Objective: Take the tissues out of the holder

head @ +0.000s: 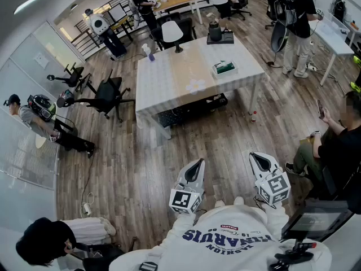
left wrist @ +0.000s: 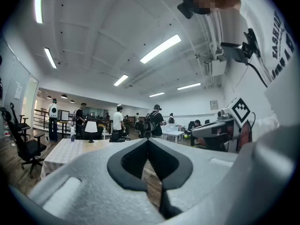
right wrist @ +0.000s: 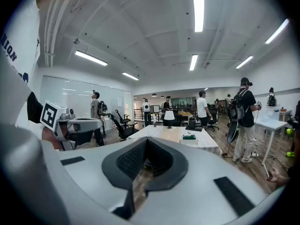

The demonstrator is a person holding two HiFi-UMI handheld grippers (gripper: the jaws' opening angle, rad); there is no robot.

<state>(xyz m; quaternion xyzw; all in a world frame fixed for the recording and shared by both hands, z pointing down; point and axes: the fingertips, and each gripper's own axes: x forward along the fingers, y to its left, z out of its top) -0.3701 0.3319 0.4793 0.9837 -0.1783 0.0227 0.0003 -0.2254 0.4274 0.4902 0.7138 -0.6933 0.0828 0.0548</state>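
Observation:
The tissue holder (head: pixel 224 68), a white box with a green top, sits near the right edge of the cloth-covered table (head: pixel 169 78) far ahead of me. It also shows small in the right gripper view, tissue holder (right wrist: pixel 189 137) on the table (right wrist: pixel 164 132). My left gripper (head: pixel 197 164) and right gripper (head: pixel 256 157) are held close to my chest over the wooden floor, well short of the table. Both are shut and hold nothing: the left gripper (left wrist: pixel 148 139) and the right gripper (right wrist: pixel 146 139) have their tips together.
On the table stand a white lamp (head: pixel 172 33), a spray bottle (head: pixel 150 52) and a black jug on a tray (head: pixel 215 33). A black office chair (head: pixel 107 97) is left of the table. A seated person (head: pixel 338 145) is at the right, another standing (head: pixel 296 21).

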